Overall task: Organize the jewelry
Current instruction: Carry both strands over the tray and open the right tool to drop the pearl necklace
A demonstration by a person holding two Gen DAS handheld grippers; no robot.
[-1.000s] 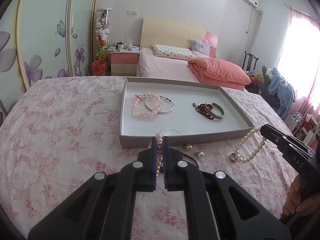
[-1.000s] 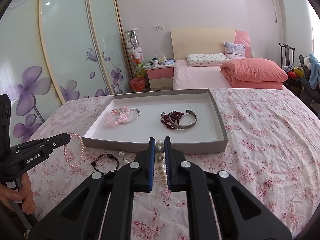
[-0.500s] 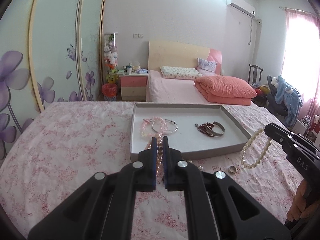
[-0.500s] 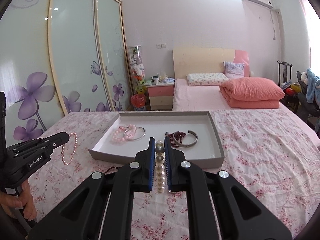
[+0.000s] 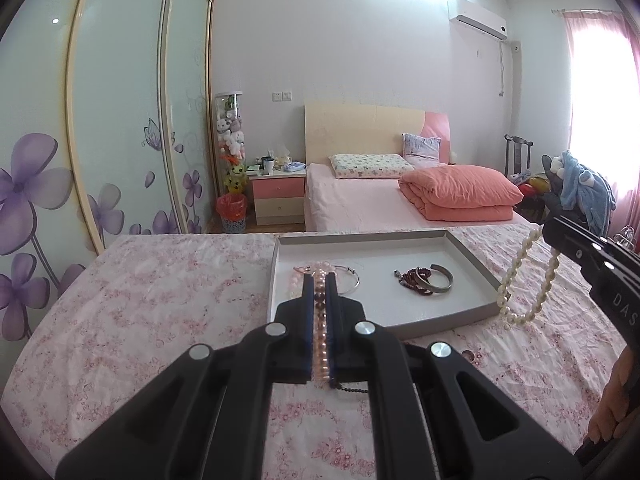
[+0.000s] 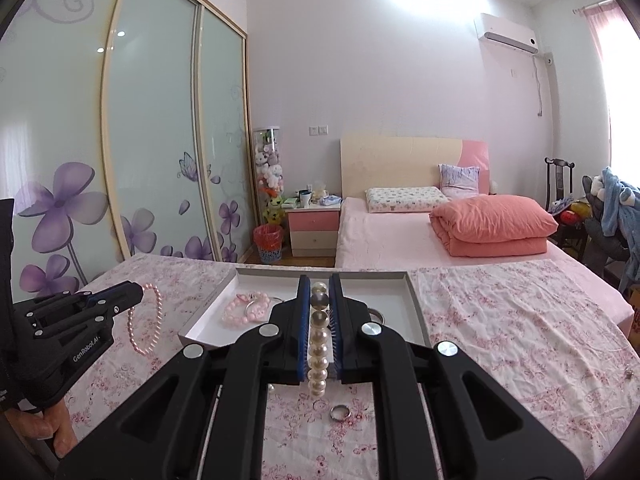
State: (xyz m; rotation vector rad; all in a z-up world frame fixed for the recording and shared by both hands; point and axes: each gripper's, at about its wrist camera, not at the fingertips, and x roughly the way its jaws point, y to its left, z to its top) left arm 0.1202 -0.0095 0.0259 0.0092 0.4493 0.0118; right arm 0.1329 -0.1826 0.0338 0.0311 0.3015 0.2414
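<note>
**Two bead strings held up over the flowery cloth**

The left gripper (image 5: 319, 300) has its two fingers pressed together on a pink bead bracelet (image 6: 145, 320). In the left wrist view the pink beads run in a straight line between the blue pads, pointing away toward the tray. In the right wrist view the bracelet hangs down from the fingertips as a long loop, up and down, above the pink flowery cloth (image 5: 160, 300) and just left of the tray.

The right gripper (image 6: 319, 308) has its fingers squeezed on a white pearl bracelet (image 5: 528, 276). In the right wrist view the pearls sit in a row between the pads, pointing forward, with one grey bead among them. In the left wrist view the pearls hang down in a long loop beside the right edge of the tray.

The grey tray (image 5: 476, 256) lies flat on the cloth. Inside it, on the left, are pink bead bracelets (image 6: 244, 308) and a thin silver bangle (image 5: 350, 280). On the right are a dark red bead bracelet (image 5: 412, 278) and a wide silver cuff (image 5: 442, 280), touching each other.

A small silver ring (image 6: 340, 412) lies on the cloth near the right gripper. A dark bead string (image 5: 352, 389) peeks out under the left gripper.
</note>
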